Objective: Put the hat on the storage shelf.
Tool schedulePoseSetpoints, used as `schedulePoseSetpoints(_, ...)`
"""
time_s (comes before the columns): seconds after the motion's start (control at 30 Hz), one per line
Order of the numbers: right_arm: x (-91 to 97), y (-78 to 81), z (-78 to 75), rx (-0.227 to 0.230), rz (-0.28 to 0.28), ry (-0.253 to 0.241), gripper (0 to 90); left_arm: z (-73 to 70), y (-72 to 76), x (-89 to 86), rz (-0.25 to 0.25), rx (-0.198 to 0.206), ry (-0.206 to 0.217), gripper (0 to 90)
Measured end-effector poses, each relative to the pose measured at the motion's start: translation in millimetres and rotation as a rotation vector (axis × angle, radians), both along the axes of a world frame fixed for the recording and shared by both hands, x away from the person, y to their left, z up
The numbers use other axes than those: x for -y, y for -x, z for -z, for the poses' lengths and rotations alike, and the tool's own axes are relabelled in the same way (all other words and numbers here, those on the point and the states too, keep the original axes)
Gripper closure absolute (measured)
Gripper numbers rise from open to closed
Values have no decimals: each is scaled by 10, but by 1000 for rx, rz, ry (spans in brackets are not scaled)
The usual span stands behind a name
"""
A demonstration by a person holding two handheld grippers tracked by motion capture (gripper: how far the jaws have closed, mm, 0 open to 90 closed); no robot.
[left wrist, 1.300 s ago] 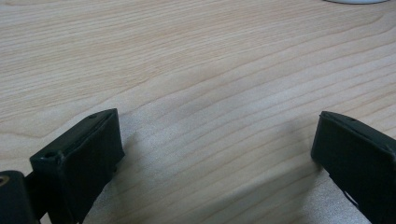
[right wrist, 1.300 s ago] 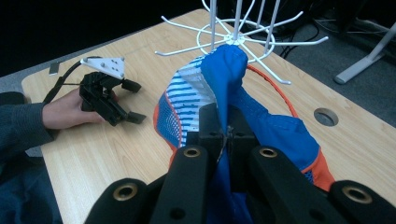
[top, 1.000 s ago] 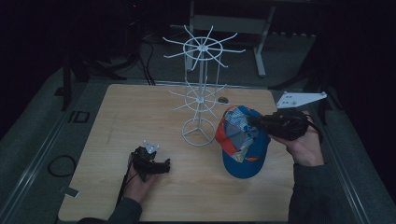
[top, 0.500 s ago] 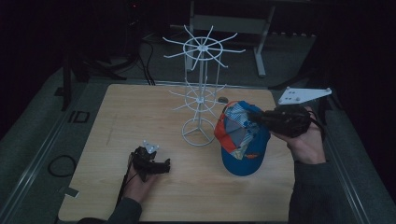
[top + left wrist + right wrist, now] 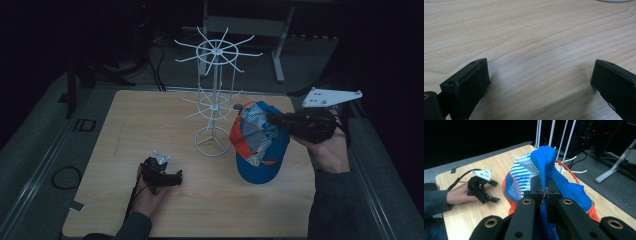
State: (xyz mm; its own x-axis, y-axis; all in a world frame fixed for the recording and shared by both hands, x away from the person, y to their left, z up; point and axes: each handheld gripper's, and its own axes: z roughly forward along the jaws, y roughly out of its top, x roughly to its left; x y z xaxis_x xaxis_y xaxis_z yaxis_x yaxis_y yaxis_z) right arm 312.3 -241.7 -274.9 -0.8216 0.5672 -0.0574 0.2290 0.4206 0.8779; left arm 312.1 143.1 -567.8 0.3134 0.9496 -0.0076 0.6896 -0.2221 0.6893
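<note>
A blue cap [image 5: 262,145] with an orange brim and striped lining hangs tilted over the table's right side, beside a white wire display stand [image 5: 215,95]. My right gripper [image 5: 272,119] is shut on the cap's fabric; in the right gripper view the jaws pinch a fold of the blue cap [image 5: 546,165]. My left gripper [image 5: 176,178] rests low on the wooden table [image 5: 125,120] near the front left, held in a hand, its jaws open. Bare wood lies between the jaws of the left gripper [image 5: 539,82]. The right gripper view also shows the left gripper [image 5: 492,191] farther off.
The stand's round base [image 5: 212,141] sits mid-table just left of the cap, with thin wire arms [image 5: 200,102] sticking out at two levels. Dark floor and cables surround the table, and a metal frame [image 5: 280,55] stands behind it.
The cap and right gripper have risen slightly and shifted a little toward the stand. The left gripper has stayed put.
</note>
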Motion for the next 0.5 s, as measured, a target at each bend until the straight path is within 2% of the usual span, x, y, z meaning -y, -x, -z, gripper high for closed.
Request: schedulePoseSetpoints(0.5, -22, 2, -109, 30, -3, -38, 879, 0, 0, 1, -1, 1, 1, 24)
